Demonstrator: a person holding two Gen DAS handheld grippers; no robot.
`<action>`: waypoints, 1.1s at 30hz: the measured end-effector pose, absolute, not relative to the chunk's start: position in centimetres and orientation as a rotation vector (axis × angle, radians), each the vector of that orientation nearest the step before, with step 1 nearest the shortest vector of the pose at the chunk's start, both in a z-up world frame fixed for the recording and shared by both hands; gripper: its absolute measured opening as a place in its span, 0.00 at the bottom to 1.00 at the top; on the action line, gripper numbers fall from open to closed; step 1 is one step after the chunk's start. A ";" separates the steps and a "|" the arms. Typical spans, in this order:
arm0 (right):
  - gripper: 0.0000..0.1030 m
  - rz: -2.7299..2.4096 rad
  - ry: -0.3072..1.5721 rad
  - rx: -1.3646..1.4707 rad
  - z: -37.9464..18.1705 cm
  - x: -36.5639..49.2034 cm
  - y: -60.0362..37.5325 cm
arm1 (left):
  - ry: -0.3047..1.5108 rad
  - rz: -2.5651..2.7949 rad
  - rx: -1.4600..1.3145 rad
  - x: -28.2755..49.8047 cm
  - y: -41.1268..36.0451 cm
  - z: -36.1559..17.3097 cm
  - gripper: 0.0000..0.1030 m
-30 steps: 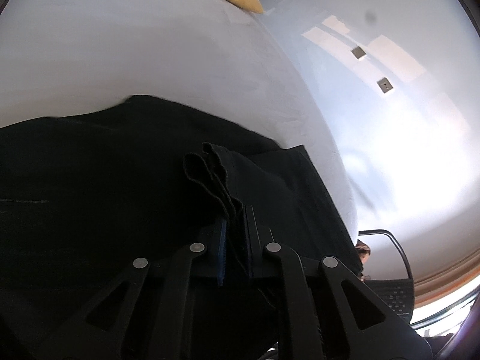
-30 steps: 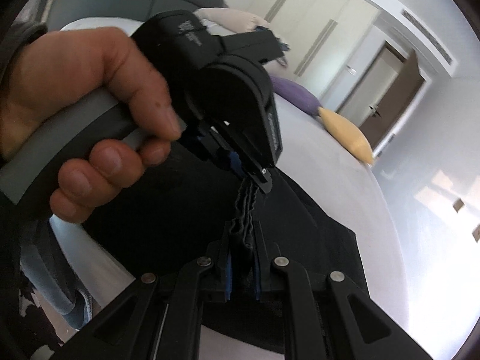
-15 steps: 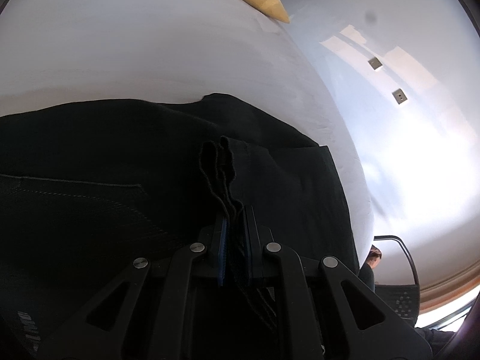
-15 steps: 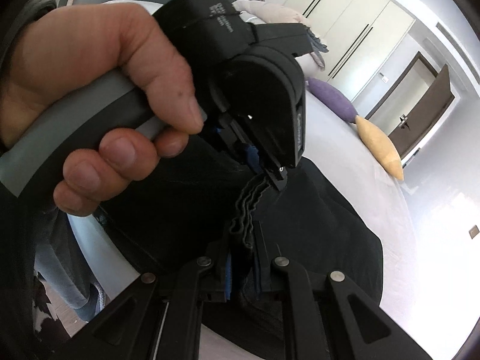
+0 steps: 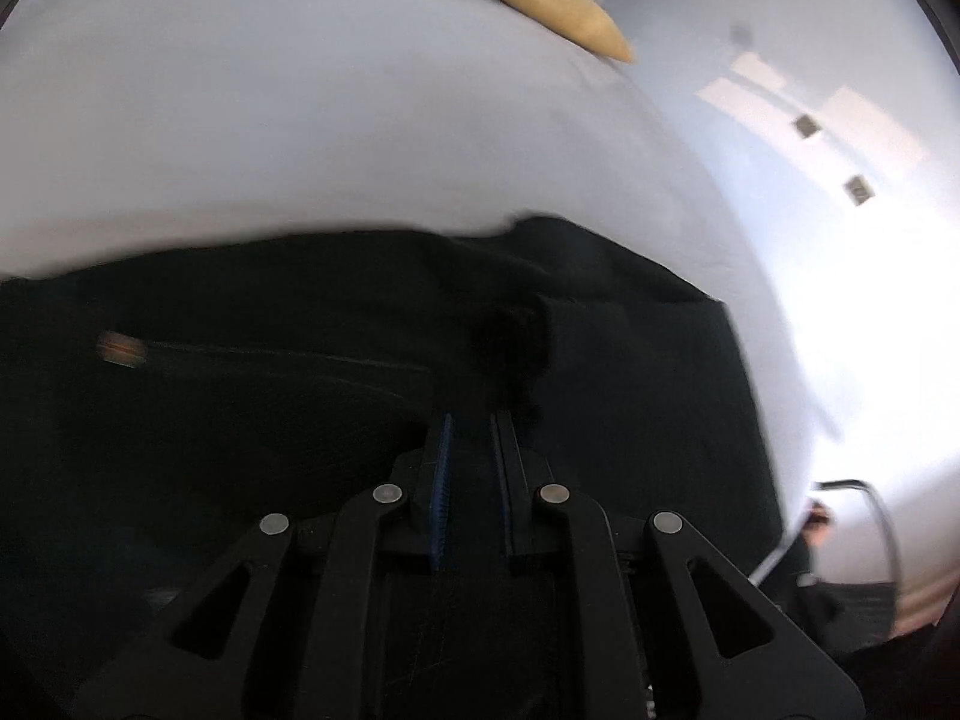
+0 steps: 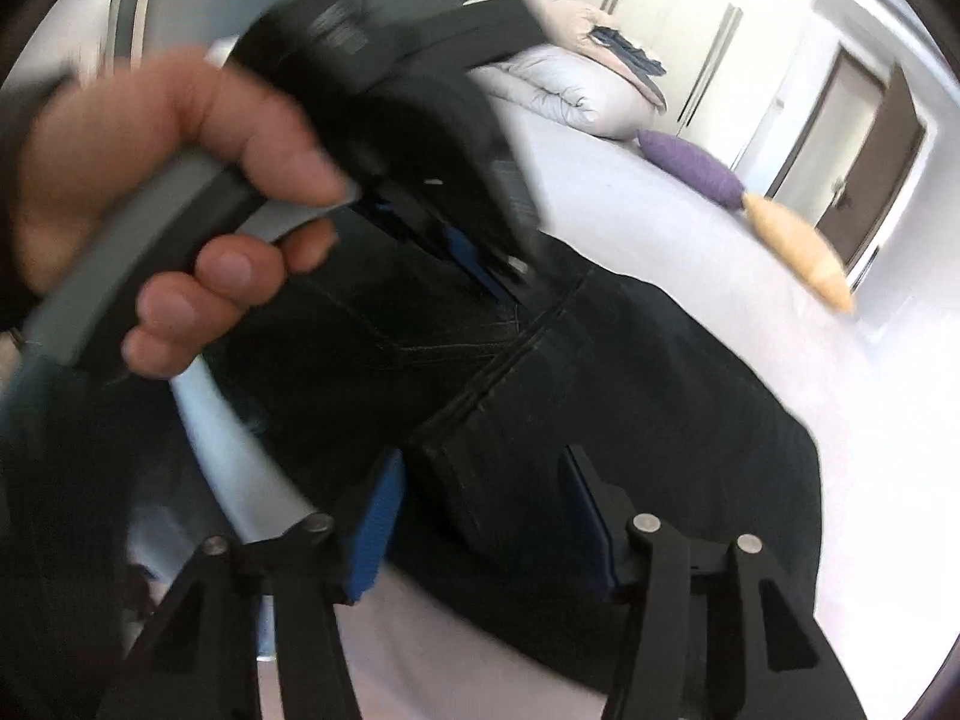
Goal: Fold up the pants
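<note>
**Fold laid down, release under way**

The black pants lie on the white bed, doubled over near its edge, with a folded hem lying between the right gripper's fingers. That gripper's jaws are opening: the blue pads stand apart on either side of the hem and no longer press it. The left gripper, carried by the left hand, has its jaws nearly together and just beginning to part; motion blur hides whether cloth is between them. Judging by the short, layered bundle, one fold is done; letting go, smoothing and perhaps another fold remain.
</note>
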State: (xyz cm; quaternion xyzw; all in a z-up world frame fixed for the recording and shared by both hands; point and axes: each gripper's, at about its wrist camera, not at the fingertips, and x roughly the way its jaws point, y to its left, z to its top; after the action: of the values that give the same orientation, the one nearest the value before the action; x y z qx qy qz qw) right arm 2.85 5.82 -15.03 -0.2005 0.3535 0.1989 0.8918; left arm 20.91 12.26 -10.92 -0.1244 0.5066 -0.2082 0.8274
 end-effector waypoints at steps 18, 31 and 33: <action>0.31 0.503 0.934 0.748 -16.9 18.0 -22.7 | 0.973 -0.470 0.197 15.3 2.7 -11.9 0.11; 0.07 0.536 1.060 0.809 -24.2 21.5 -19.9 | 0.974 -0.430 0.179 14.2 2.7 -12.8 0.12; 0.07 0.549 1.086 0.774 -23.9 19.3 -19.1 | 0.971 -0.425 0.179 14.1 2.4 -12.8 0.12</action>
State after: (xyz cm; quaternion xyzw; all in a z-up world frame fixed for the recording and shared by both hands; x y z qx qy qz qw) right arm 19.32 -19.08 -23.93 0.3542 0.4970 0.2514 0.7512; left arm 14.13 2.42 -12.78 0.0853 0.4626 -0.2026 0.8589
